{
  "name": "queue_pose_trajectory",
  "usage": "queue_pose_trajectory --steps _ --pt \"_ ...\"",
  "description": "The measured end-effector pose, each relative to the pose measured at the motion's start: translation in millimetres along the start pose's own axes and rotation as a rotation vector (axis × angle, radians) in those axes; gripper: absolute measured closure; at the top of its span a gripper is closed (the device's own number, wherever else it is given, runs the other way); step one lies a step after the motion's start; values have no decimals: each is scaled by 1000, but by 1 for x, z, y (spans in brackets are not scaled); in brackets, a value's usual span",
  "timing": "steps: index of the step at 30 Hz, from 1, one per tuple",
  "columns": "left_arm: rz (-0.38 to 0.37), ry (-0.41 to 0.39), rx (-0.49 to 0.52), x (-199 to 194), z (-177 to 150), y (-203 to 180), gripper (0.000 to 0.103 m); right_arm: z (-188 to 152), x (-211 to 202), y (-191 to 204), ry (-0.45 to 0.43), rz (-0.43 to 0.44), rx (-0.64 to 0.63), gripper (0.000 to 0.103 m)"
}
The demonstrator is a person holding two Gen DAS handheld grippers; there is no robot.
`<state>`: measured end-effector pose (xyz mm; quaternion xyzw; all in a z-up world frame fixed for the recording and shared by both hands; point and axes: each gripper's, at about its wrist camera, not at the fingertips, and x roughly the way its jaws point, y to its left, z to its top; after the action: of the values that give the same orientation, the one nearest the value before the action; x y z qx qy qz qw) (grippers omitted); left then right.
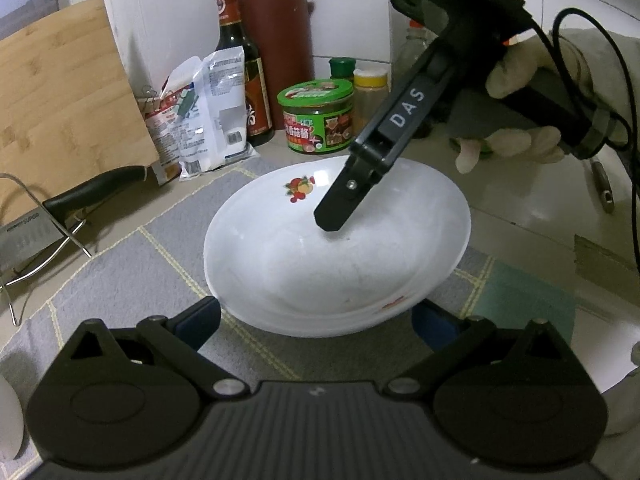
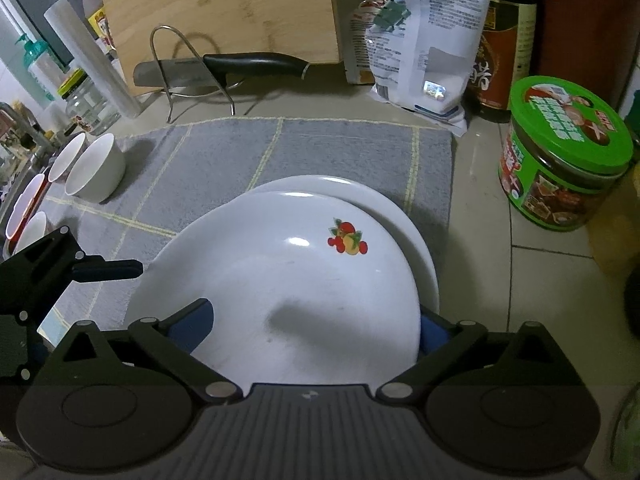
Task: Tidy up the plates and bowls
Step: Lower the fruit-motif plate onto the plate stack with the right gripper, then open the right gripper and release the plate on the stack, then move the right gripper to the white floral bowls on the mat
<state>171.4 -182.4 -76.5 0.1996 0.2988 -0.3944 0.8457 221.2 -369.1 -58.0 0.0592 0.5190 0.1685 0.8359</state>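
Just ahead of my left gripper [image 1: 316, 316], whose blue pads are standing wide apart beside the rim without pressing it, the fruit-printed plate [image 1: 320, 248] is lying stacked on a second white plate [image 2: 416, 232] on the grey mat [image 2: 224, 152]. My right gripper [image 2: 314, 320] is hovering over the stack with its fingers spread fully, gripping nothing. Small white bowls [image 2: 96, 168] are sitting at the mat's far left edge.

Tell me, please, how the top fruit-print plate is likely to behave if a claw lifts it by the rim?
The fruit-print plate looks like rigid glazed ceramic, so it should stay stiff but could chip if dropped. Its glossy highlight suggests a slippery surface. It sits off-centre on a second plate, so it may slide when nudged.
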Motion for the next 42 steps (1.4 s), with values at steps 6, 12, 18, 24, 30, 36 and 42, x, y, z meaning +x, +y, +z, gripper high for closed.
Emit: queue_pose_trajectory --steps 6,12,18,24,30,36,42 --pt "-8 -8 6 2 1 1 2 -3 -7 -1 -7 -10 11 0" --pt "-18 -9 13 5 1 0 2 -7 -14 -1 -13 -25 17 0" --pt "-25 -12 15 5 0 -1 2 -10 -15 0 -4 -47 18 0" --pt "-6 -25 5 3 1 1 2 -14 -20 0 -17 -56 21 0" --pt "36 -56 -30 -5 1 3 1 -16 -31 13 -93 -99 -19 0" --pt "115 -93 -97 -25 -2 7 1 -17 -29 45 -177 -178 -138 0" --pt "282 -93 -248 -50 -15 17 1 -10 -25 79 -279 -146 -245 0"
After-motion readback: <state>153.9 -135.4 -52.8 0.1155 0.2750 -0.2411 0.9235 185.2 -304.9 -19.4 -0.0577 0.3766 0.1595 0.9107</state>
